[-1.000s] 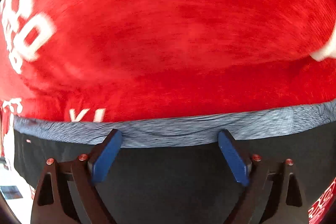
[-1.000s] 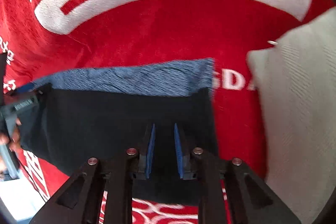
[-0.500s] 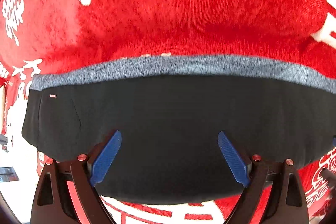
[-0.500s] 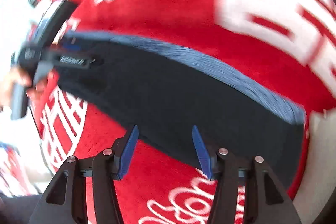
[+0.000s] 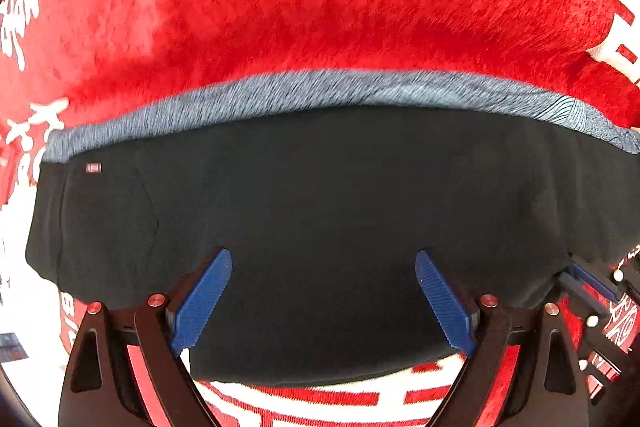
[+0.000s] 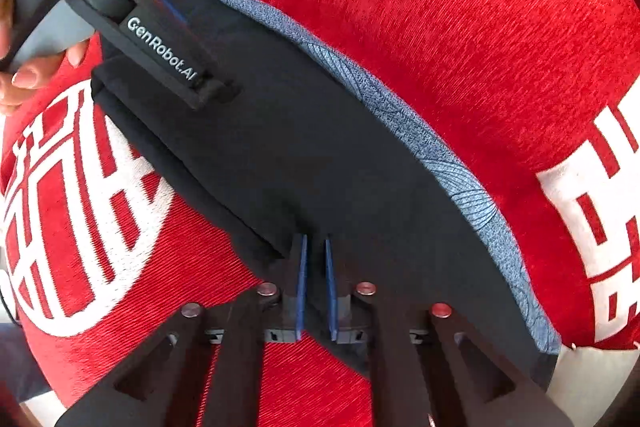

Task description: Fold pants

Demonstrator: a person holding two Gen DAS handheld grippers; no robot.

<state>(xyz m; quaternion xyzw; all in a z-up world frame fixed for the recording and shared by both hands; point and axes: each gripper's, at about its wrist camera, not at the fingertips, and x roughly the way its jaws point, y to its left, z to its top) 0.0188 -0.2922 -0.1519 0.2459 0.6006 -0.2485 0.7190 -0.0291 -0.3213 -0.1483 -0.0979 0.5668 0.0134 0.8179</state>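
One pair of black pants [image 5: 320,211], blue-grey waistband [image 5: 320,91], on red printed cloth [image 5: 320,7]. Left gripper [image 5: 322,303] wide open above pants. Right gripper [image 6: 315,283] pinches pants' near edge.

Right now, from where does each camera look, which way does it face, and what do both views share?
Left wrist: on the left gripper, facing down on the black pants; its open blue fingers show.
Right wrist: on the right gripper, shut on the pants' near edge; the left gripper and hand show.
Shared: pants, gray waistband, red cloth.

Bright, even light, strong fisheye bending with dark corners, and slight motion blur throughout.
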